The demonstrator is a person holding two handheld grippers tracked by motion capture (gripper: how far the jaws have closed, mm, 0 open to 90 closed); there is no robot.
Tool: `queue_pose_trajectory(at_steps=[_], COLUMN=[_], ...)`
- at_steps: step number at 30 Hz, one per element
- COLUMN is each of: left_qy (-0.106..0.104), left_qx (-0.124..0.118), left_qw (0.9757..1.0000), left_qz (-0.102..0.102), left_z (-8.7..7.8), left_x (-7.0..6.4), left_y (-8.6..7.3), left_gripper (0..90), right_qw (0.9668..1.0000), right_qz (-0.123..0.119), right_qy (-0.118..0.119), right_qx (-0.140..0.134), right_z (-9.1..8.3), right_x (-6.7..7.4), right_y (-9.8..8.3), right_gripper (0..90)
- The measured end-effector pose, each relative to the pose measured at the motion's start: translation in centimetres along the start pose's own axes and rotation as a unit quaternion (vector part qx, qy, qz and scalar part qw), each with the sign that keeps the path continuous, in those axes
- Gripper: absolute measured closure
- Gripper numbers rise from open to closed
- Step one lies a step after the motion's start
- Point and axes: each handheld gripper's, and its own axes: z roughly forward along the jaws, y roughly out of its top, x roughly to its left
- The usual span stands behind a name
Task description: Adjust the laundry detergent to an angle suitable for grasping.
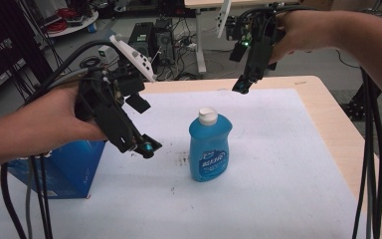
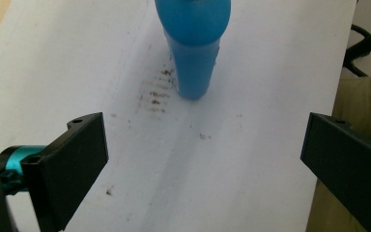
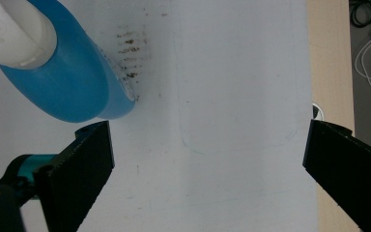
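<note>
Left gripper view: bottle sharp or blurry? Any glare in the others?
Left gripper view: bottle soft, its top cut off by the frame, claw edges crisper. Right gripper view: bottle cap bright, slightly washed out. High view: even light, faint shadows on the white sheet.

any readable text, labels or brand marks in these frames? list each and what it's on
Blue bottle: its front label carries white lettering, too blurred to read.
Blue box: a small pale mark low on its front face, too small to read.
White sheet on the table: brown smudges and faint outlines, no writing.
Nothing else carries legible text.
</note>
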Motion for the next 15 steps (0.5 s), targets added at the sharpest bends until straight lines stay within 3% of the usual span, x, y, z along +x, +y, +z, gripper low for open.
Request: queue_pose_trajectory(at_steps=[7, 15], left_qy=[0.002, 0.006], left_qx=[-0.019, -0.032], left_qw=[0.9998, 0.9992], left_qz=[-0.004, -0.023], left_z=[0.9, 2.2], left_x=[0.1, 0.2], left_y=[0.4, 0.9], left_gripper=[2.8, 2.9], right_qw=[1.0, 1.0], right_qz=[0.001, -0.002], right_qy=[0.0, 0.002], right_qx=[-0.001, -0.002], right_z=[0.2, 0.4], right_x=[-0.1, -0.2], right_y=[-0.2, -0.1], right_gripper=[3.1, 3.1])
